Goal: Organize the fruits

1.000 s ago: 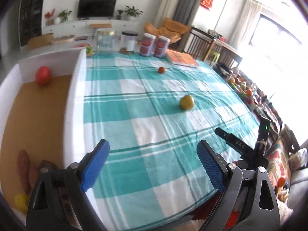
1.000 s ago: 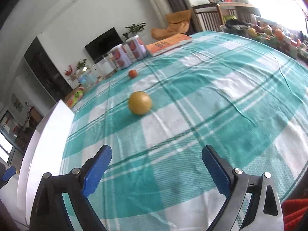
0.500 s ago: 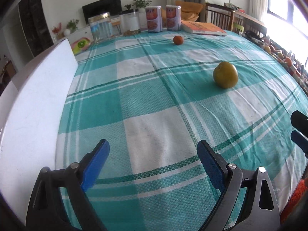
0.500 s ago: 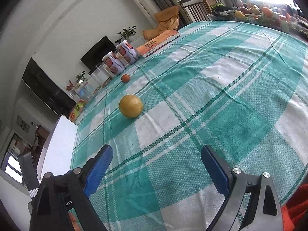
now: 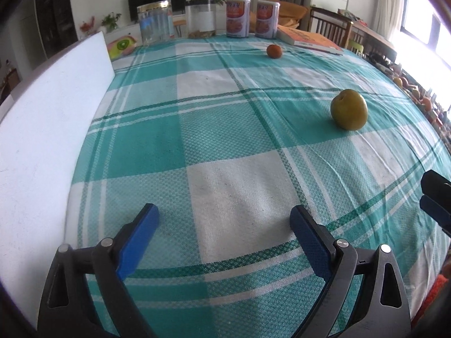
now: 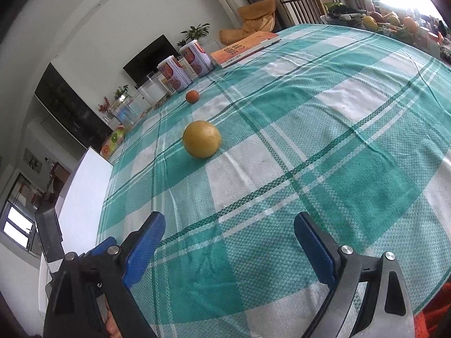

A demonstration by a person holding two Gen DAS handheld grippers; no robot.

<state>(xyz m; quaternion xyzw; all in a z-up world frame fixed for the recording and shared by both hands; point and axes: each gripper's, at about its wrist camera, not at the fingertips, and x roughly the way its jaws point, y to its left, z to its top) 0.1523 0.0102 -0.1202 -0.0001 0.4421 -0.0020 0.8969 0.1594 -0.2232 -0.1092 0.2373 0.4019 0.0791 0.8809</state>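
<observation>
Right wrist view, right hand-held gripper [image 6: 229, 225] wide, empty, yellow fruit [image 6: 201, 139] well ahead

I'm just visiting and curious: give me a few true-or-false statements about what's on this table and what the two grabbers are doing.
1. Both the left gripper and right gripper are open and empty. True.
2. The yellow fruit is held between blue pads. False: it sits free on the tablecloth.
3. A small orange fruit lies beyond the yellow one, nearer the cans. True.
4. The book lies on top of the cans. False: it lies flat beside them.
</observation>
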